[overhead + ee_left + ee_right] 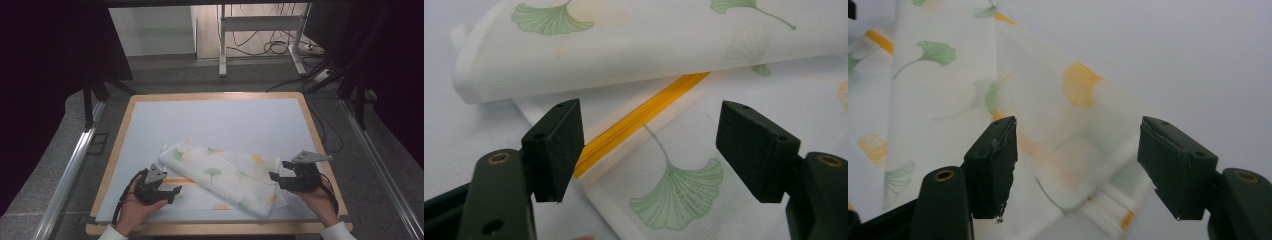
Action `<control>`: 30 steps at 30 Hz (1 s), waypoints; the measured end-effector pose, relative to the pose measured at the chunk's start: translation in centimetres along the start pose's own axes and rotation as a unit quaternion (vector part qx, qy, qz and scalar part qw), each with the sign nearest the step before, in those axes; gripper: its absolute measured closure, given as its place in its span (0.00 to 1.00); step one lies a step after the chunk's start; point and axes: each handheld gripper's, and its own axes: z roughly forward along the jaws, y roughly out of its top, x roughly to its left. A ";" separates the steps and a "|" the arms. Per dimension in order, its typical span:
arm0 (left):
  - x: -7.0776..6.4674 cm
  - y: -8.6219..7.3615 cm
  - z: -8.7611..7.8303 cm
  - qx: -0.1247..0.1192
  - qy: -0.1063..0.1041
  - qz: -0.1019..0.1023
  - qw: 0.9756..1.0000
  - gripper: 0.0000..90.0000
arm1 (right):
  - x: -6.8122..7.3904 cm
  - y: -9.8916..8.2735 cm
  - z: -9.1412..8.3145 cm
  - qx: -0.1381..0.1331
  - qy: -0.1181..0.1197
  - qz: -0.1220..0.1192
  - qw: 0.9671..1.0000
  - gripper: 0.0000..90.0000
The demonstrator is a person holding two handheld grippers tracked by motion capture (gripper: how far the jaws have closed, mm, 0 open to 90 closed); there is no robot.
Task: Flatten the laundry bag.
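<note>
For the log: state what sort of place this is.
Probably a lab or recording workstation: a wood-rimmed table with a white mat, metal rails alongside, and loose cables on the floor behind.

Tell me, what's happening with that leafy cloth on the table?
A person holds a tool in each hand over a white cloth printed with green and yellow ginkgo leaves. It lies loosely folded on the pale table mat. The left tool is at the cloth's left end, jaws open around an orange stripe along its edge. The right tool is open at the cloth's right end. Neither is gripping it yet.
</note>
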 end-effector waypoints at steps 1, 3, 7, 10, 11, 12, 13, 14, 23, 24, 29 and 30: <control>0.0 0.0 0.0 0.000 0.000 0.000 1.000 0.30 | 0.0 0.0 0.0 0.000 0.000 0.000 1.000 0.36; -0.3 0.0 0.1 0.002 -0.002 0.004 1.000 0.30 | 0.6 1.1 0.3 0.007 0.007 -0.015 1.000 0.35; -0.7 0.1 0.3 0.007 -0.006 0.012 1.000 0.30 | 1.5 3.2 1.1 0.009 0.009 -0.034 0.999 0.34; -0.8 0.1 0.3 0.007 -0.006 0.014 1.000 0.30 | 2.0 4.2 1.9 0.023 0.020 -0.041 0.999 0.33; -0.7 0.0 0.3 0.007 -0.006 0.012 1.000 0.29 | 2.3 4.6 2.7 0.034 0.026 -0.050 0.998 0.33; -0.7 0.0 0.3 0.007 -0.006 0.012 1.000 0.29 | 2.5 4.7 3.2 0.037 0.029 -0.053 0.997 0.33; -0.6 0.0 0.4 0.007 -0.006 0.011 1.000 0.29 | 2.5 4.7 3.2 0.037 0.029 -0.053 0.997 0.33; -0.6 0.0 0.4 0.009 -0.006 0.011 1.000 0.29 | 2.8 4.9 4.1 0.052 0.040 -0.055 0.996 0.34; -0.6 0.0 0.5 0.009 -0.005 0.014 1.000 0.29 | 3.6 4.8 5.8 0.083 0.071 -0.063 0.992 0.36; -0.6 0.0 0.5 0.010 -0.005 0.016 1.000 0.29 | 3.8 4.6 5.9 0.088 0.074 -0.063 0.991 0.36; -0.6 0.0 0.5 0.012 -0.005 0.016 1.000 0.29 | 4.2 4.3 6.5 0.101 0.083 -0.063 0.989 0.37; -0.7 0.0 0.6 0.014 -0.007 0.017 1.000 0.29 | 4.4 4.1 6.9 0.108 0.089 -0.064 0.988 0.39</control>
